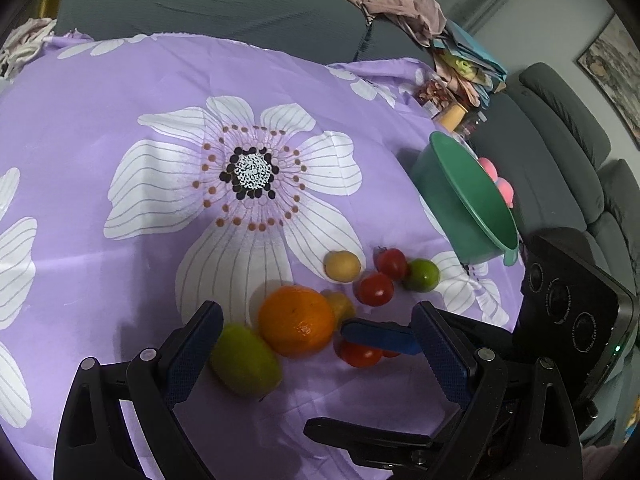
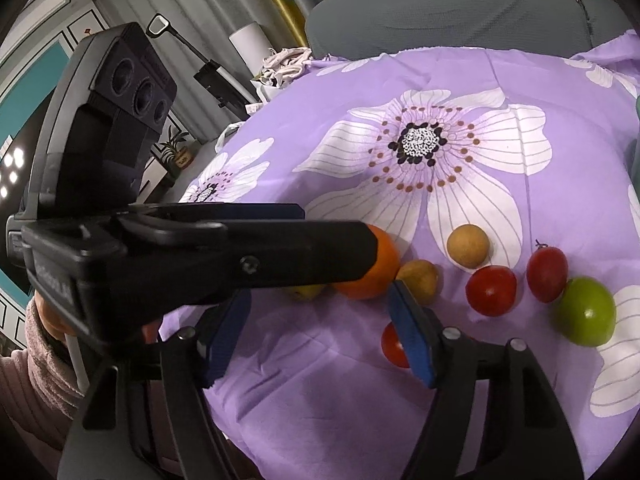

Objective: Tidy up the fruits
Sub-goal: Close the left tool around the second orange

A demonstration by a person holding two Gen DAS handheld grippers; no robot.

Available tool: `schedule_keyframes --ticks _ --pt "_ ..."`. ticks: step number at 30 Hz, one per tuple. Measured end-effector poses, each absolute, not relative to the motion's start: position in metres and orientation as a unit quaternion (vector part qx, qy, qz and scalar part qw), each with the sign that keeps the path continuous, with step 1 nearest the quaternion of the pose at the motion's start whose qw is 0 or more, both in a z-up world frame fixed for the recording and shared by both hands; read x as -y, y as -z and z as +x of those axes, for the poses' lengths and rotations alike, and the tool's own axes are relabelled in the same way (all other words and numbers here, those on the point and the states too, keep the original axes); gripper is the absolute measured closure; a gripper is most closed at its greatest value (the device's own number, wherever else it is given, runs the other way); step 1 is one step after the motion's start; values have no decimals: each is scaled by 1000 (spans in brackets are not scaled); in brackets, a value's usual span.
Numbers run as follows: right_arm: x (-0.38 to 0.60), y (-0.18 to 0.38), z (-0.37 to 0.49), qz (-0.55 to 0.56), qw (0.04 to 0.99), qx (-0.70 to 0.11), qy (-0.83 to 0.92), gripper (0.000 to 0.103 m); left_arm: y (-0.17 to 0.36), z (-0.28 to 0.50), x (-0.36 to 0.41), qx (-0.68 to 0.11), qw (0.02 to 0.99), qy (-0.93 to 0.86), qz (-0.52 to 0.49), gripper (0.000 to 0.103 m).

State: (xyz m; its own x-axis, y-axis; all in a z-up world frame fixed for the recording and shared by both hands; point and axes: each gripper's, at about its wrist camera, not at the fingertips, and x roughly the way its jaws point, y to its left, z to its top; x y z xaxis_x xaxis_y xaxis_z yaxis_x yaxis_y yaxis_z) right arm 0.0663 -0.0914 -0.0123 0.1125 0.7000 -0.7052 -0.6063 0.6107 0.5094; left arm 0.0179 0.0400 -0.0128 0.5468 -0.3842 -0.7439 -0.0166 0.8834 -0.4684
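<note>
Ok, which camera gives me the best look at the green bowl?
The left wrist view. There the green bowl shows nearly whole at the right edge of the floral cloth, its opening turned away from the camera, something pink just beyond its rim. The right wrist view shows at most a sliver at its right border, too little to identify.

In the right wrist view the left gripper (image 2: 336, 256) is covering most of the orange (image 2: 384, 268) and nearly all of a yellow-green fruit (image 2: 306, 292); a near tomato (image 2: 394, 346) is half-hiding behind a blue pad; the green bowl (image 1: 460, 200) is screening the pink items (image 1: 500, 180) at far right, too little showing to identify.
</note>
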Motion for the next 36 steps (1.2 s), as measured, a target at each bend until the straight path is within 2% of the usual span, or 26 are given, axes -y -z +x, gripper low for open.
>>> schedule_keyframes --ticks 15,28,30,31,36 --pt "88 16 70 40 746 -505 -433 32 23 29 -57 -474 826 140 -273 8" --pt "90 22 78 50 743 -513 -427 32 29 36 -55 -489 817 143 -269 8" --pt "90 23 78 51 742 -513 -428 33 29 36 -54 -490 818 143 -263 12" --pt "90 23 78 51 742 -513 -429 33 29 37 -53 -492 818 143 -260 17" --pt "88 23 78 50 738 -518 -428 36 30 37 -53 -493 818 146 -257 19"
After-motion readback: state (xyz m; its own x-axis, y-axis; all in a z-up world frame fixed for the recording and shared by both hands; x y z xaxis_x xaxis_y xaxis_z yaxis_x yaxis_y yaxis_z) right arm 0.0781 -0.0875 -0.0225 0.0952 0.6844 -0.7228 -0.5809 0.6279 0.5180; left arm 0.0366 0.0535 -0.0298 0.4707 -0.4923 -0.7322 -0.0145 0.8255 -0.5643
